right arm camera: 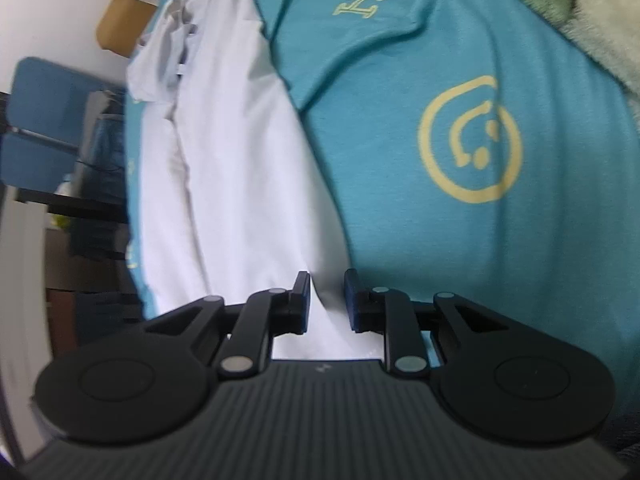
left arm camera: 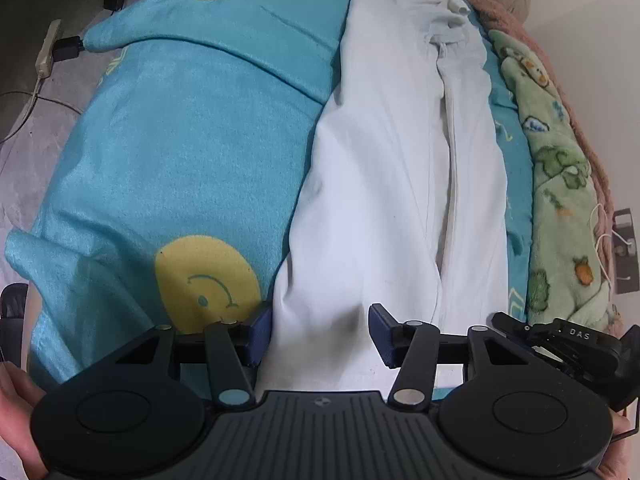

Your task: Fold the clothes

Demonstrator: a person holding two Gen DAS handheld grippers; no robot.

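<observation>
A white garment (left arm camera: pixel 384 184) lies folded lengthwise in a long strip on a teal blanket with yellow smiley faces (left arm camera: pixel 180 152). My left gripper (left arm camera: pixel 320 332) is open, its blue fingers straddling the near end of the garment just above it. The right gripper shows at the left wrist view's right edge (left arm camera: pixel 560 344). In the right wrist view the same white garment (right arm camera: pixel 232 184) runs away from me over the teal blanket (right arm camera: pixel 460 120). My right gripper (right arm camera: pixel 327 304) is open with a narrow gap, its fingers over the garment's near corner.
A green patterned fleece (left arm camera: pixel 560 184) and a pink blanket (left arm camera: pixel 516 20) lie along the bed's far side by the wall. A power strip and cables (left arm camera: pixel 48 52) lie on the floor at the left. A blue chair (right arm camera: pixel 48 128) stands beyond the bed.
</observation>
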